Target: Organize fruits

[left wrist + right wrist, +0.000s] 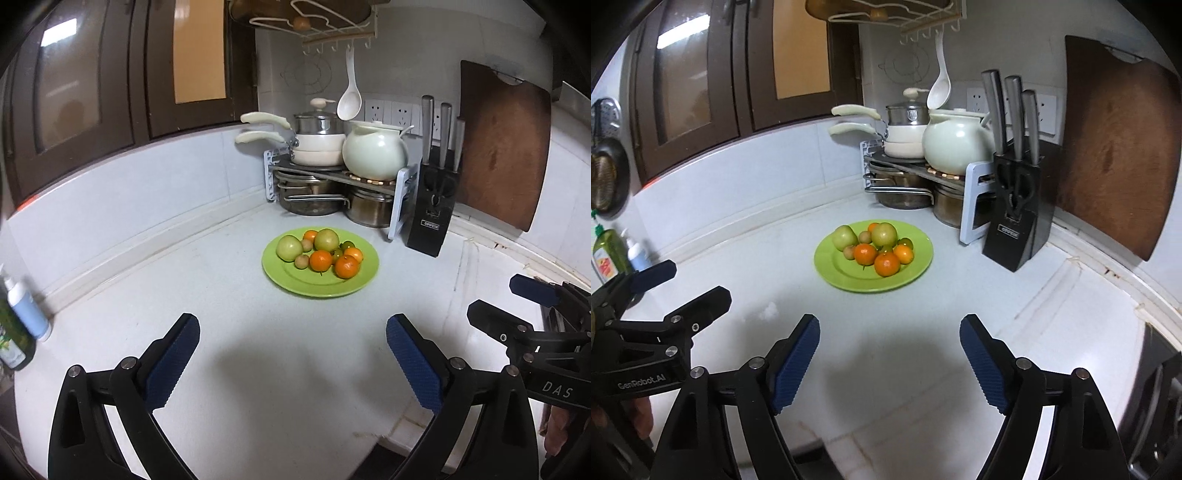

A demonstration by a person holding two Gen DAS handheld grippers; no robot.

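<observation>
Fruits (321, 251) sit piled on a green plate (295, 284) straight ahead of both your grippers, well beyond the fingertips, on the white countertop (184, 288). The pile holds two green apples (289, 247), several orange tangerines (320, 260) and a few small brownish round fruits (301, 261), all touching one another toward the far side of the plate.

Your left gripper (291, 363) has its jaws spread wide, blue pads (168, 363) facing each other with only bare counter between them. Your right gripper (889, 363) is also spread apart, nothing between its pads (796, 363), and it holds nothing. In the left wrist view the right gripper shows at the right edge; in the right wrist view the left one shows at the left edge, so the two are side by side, near each other.

Beyond the plate, in the corner, a rack (332, 173) carries stacked pans and a pale green pot (375, 153). A black knife block (430, 218) stands to the right of it, with a wooden cutting board (506, 147) leaning on the wall further right. Bottles (26, 314) stand far off to your left.
</observation>
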